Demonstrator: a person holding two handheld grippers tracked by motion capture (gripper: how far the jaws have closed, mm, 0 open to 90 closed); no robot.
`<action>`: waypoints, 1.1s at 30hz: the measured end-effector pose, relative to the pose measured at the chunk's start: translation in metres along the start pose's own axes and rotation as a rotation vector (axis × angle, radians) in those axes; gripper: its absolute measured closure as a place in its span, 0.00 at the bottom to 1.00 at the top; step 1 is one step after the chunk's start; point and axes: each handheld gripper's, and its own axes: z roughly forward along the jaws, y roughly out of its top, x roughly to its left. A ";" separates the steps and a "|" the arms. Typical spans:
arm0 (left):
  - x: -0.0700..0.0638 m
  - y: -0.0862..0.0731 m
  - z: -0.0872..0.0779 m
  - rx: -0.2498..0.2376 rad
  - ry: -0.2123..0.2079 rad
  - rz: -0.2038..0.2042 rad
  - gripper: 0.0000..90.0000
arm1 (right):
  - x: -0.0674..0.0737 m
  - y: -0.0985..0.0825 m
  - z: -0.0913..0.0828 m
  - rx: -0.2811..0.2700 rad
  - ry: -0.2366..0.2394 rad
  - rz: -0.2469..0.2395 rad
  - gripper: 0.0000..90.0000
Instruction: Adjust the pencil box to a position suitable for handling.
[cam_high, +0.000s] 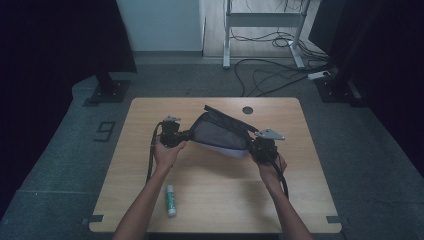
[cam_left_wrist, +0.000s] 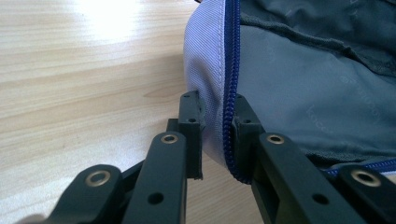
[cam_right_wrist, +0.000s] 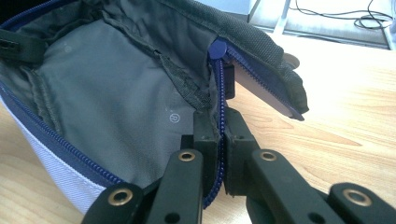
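Unzipped grey pouch (cam_high: 220, 134) held mid-tabletop (cam_high: 300, 200), nearer the far edge; only grey lining visible inside. Left claw (cam_left_wrist: 217, 130) and right claw (cam_right_wrist: 220, 140) each clenched on the blue-zippered rim. Lining print too faint to read.

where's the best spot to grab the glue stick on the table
Take the glue stick across the middle of its body, coming straight down from above. It lies flat on the table with its long axis running roughly toward the person, so jaws set across its narrow width should close on the two long sides. It lies apart from the pouch, so the approach looks free.
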 end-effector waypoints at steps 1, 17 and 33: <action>0.000 0.000 0.000 0.000 0.000 0.000 0.87 | 0.000 0.000 0.000 0.000 0.000 0.000 0.95; 0.003 -0.017 -0.008 0.008 0.002 -0.006 0.87 | 0.010 -0.007 -0.005 0.001 0.025 -0.021 0.95; -0.002 -0.041 -0.022 0.023 0.003 0.008 0.87 | 0.018 -0.019 -0.015 0.003 0.057 -0.030 0.95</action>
